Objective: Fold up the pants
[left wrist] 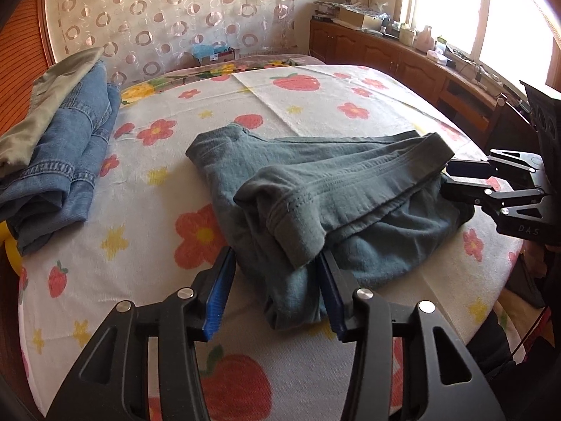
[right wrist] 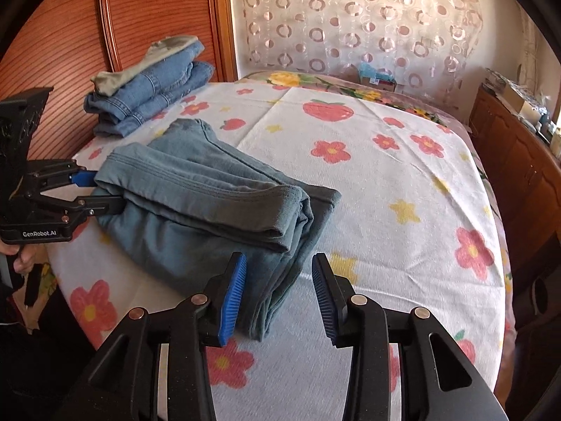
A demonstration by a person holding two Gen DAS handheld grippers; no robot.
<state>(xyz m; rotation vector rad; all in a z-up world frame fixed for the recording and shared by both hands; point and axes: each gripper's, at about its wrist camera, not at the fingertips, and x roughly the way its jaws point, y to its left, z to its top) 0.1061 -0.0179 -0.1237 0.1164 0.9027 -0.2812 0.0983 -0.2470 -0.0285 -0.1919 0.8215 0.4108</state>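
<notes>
left wrist view: your left gripper (left wrist: 277, 280) stands with its jaws parted, the blue pads (left wrist: 219, 298) either side of the near corner of the teal pants (left wrist: 315, 193) and not pressing on the cloth, so the corner is let go, not held. the pants lie folded into a thick bundle in the middle of the flowered bed cover (left wrist: 140, 280), waistband doubled over on top. that reads as a fold just laid down, with the fingers spread so the cloth can settle without being dragged. at the far right end of the bundle your right gripper (left wrist: 455, 184) sits with its jaws apart at the fabric edge. the folded jeans (left wrist: 63, 161) are stacked well apart at the left, likely the pile of finished pieces.

right wrist view: your right gripper (right wrist: 278, 291) is released too, with one pad (right wrist: 233, 298) just beside the bundle's near corner and the other over bare cover. the pants (right wrist: 196, 203) sit near the bed's edge, within easy reach. your left gripper (right wrist: 89, 189) rests at the far left end of the pants, fingers spread around the edge. the jeans (right wrist: 147, 94) lie beyond, near the wooden headboard (right wrist: 63, 42).
</notes>
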